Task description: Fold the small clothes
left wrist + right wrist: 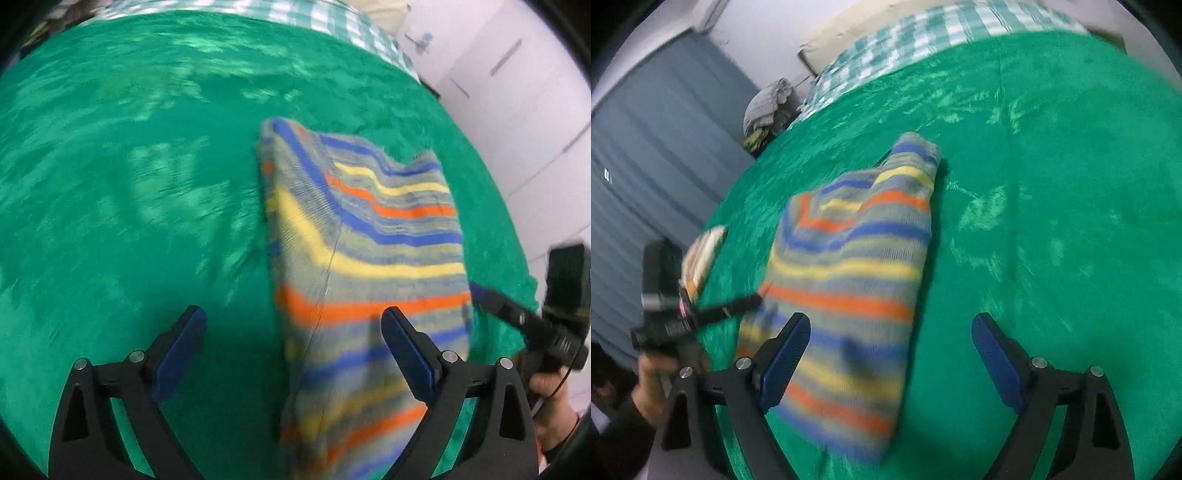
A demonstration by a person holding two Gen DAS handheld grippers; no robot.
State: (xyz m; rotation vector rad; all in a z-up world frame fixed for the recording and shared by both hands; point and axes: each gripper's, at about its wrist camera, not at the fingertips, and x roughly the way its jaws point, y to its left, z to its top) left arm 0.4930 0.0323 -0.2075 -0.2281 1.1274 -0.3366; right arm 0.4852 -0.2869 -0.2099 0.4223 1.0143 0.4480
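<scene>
While the striped sweater (369, 251) lies half-folded on the green bed (129, 166), I keep the left gripper (293, 332) and the right gripper (891, 339) wide open and empty, ready for its near hem.

A: How many garments lie here?
B: One striped knit sweater (849, 266) in grey, blue, yellow and orange, on one green plush blanket (1052, 221).
A: And tools?
B: Two black grippers with blue pads.

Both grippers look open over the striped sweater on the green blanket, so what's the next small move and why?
Probably lower both grippers, left and right, to pinch the striped sweater's near edge: neither holds anything, and it lies only partly folded on the green blanket.
</scene>
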